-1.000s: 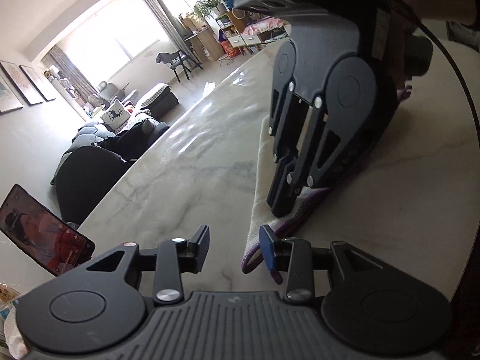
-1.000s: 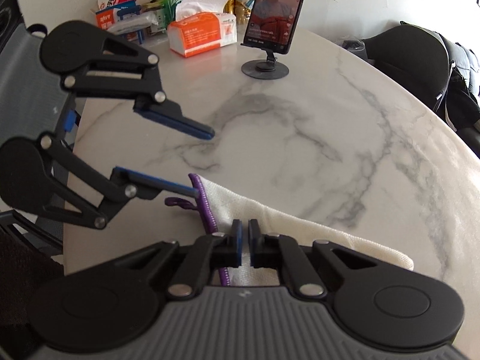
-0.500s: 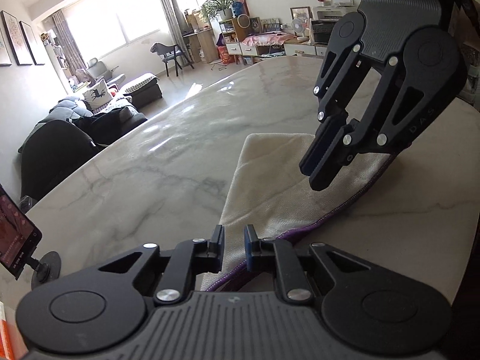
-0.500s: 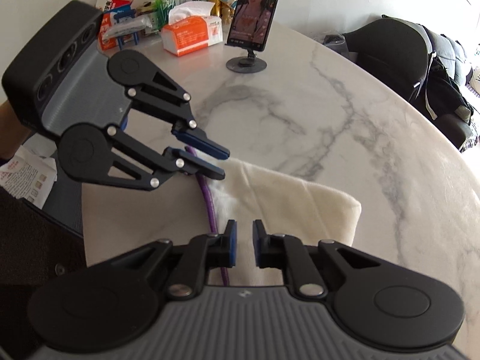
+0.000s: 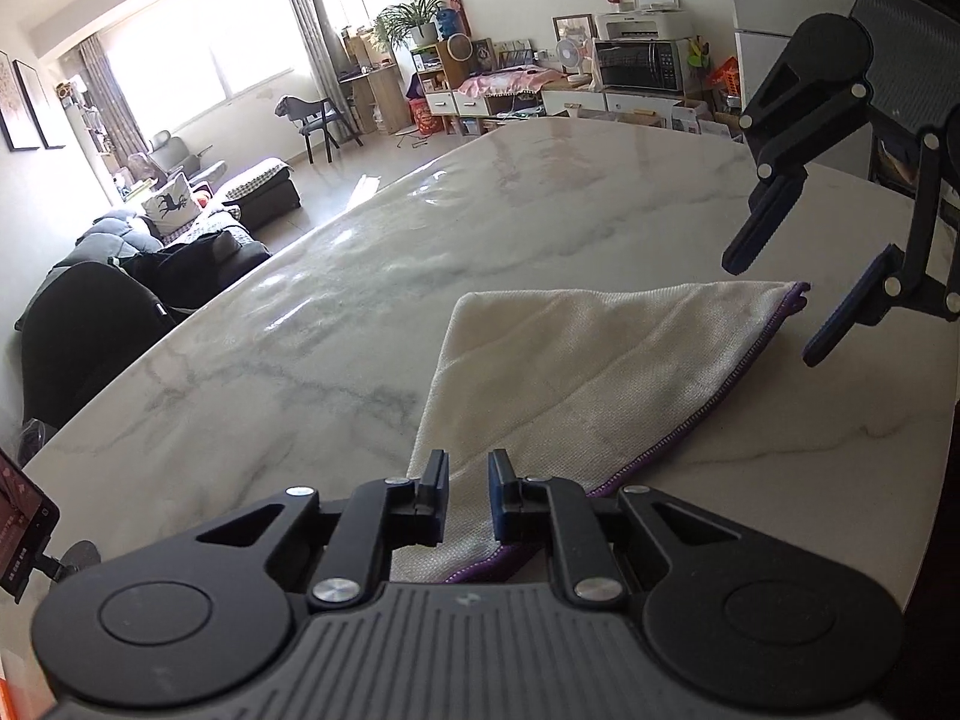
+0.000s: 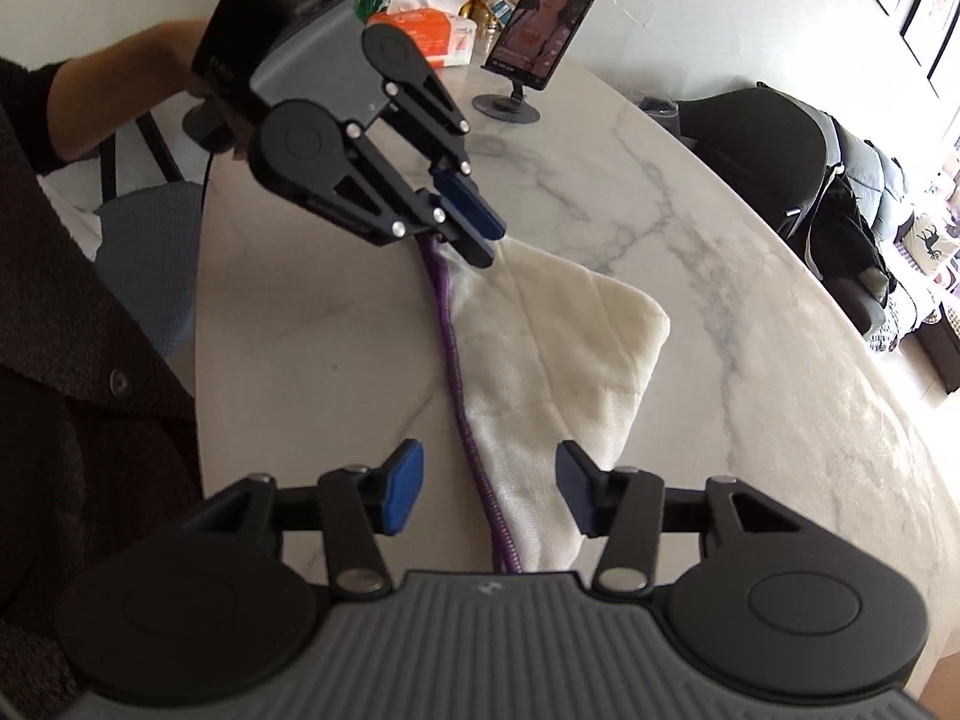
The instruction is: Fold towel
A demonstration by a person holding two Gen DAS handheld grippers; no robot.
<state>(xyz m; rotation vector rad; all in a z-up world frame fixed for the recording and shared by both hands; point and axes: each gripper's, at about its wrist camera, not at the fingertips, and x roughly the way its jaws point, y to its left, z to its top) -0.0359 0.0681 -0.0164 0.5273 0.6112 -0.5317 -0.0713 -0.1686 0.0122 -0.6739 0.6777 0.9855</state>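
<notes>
So the towel (image 5: 576,372) is lying folded on the marble worktop (image 5: 336,324), cream-white with a purple stitched edge (image 6: 462,414) running down one long side. Its long axis runs pretty much from my left tongs (image 5: 467,492) over toward my right tongs (image 6: 489,489), with the purple edge on the side nearest my body and the folded, rounded edge facing out across the worktop. In the left wrist view the far corner comes to a point right near the right tongs' blue pads, a little purple tail sticking out of it.

My left tongs are loosened, narrow gap between the pads, nothing pinched; they sit just over the towel's near end. The right wrist view shows them from the side, tips right at the towel's purple corner, can't tell if they're actually touching the cloth. My right tongs are spread wide, straddling the other end of the towel without gripping it.

Back of the worktop: a phone on a round stand (image 6: 540,30) playing a video, and an orange tissue box (image 6: 429,36). The print on it is too blurry to read.
</notes>
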